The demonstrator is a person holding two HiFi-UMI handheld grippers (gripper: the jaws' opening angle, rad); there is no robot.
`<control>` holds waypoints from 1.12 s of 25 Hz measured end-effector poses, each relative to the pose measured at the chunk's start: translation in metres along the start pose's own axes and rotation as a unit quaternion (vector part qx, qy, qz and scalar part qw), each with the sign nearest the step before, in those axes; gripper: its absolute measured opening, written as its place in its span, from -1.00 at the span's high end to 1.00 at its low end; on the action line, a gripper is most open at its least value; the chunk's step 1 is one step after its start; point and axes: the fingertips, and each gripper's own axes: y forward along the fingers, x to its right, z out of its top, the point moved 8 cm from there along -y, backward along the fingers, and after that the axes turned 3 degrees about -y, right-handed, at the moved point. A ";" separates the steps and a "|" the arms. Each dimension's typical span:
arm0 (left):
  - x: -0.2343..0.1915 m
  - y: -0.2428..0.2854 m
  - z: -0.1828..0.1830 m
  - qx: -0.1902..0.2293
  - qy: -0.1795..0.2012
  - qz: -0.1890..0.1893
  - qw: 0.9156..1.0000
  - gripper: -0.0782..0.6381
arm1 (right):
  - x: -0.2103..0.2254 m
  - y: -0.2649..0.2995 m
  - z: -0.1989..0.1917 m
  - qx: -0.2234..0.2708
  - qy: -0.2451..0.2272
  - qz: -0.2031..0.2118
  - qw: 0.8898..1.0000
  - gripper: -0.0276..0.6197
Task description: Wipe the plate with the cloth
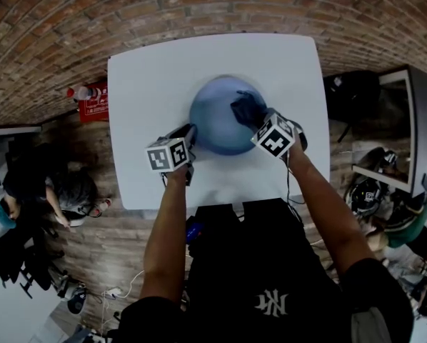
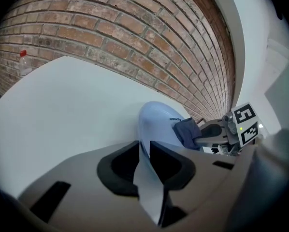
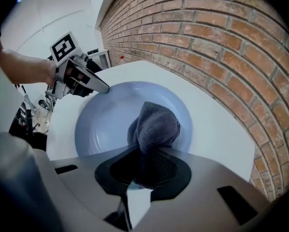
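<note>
Far left, on rough red-brown brick paving [image 1: 199, 6] beyond the table's left edge: a clear plastic bottle [image 2: 22, 62] with a red cap.

Next, a square white table [image 1: 149, 84] with rounded corners, matt and smooth, bare across its whole far-left stretch.

At the table's middle, a round plate [image 1: 210, 131] of glossy pale blue, shallow, with a gently raised rim around a flat well.

On the plate's near-left rim, the left gripper [image 2: 144, 149], clenched on it. Pinches the thin edge between two dark, rubbery pads set in a smooth grey housing. Carries a black-and-white marker cube [image 1: 167, 154] just behind, over the near part of the tabletop.

Across the well to the right, a dark grey-blue cloth [image 3: 156, 124], soft and nubbly, bunched into a rounded wad. Lying on the plate's right part, just inside the rim.

Around the wad's near end, the right gripper [image 3: 147, 158], clamped tight on the cloth and tilted steeply down. Has its own marker cube [image 1: 276, 136] above the plate's near-right edge.

Between the two grippers, open blue well, uncovered from the centre out to the left and far rim.

Right of the plate, a broad band of bare white tabletop up to the table's right edge. Beyond the far rim, more free surface up to the far edge.

At the near edge, a narrower strip of bare table, with the person's two bare forearms reaching over it from a dark-clad body.
</note>
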 end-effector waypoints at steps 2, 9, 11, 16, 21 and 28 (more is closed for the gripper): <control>-0.001 0.000 0.000 -0.001 0.001 0.000 1.000 0.59 | 0.004 0.003 -0.001 0.008 0.015 -0.007 1.000 0.71; -0.001 0.000 0.000 0.001 0.009 -0.005 1.000 0.59 | 0.001 0.001 0.005 0.030 0.003 -0.031 0.999 0.71; -0.002 -0.004 0.001 0.007 0.008 -0.008 1.000 0.59 | 0.000 -0.002 0.009 0.046 -0.001 -0.037 0.998 0.71; -0.005 -0.023 0.006 0.027 0.011 -0.013 0.999 0.56 | -0.010 -0.009 0.013 0.091 0.038 -0.027 0.995 0.71; 0.002 -0.052 0.026 0.067 0.022 -0.020 0.997 0.64 | -0.020 -0.030 0.044 0.189 0.075 0.011 0.979 0.71; 0.037 -0.094 0.064 0.123 0.082 -0.065 0.987 0.77 | -0.029 -0.078 0.088 0.291 0.081 0.022 0.953 0.71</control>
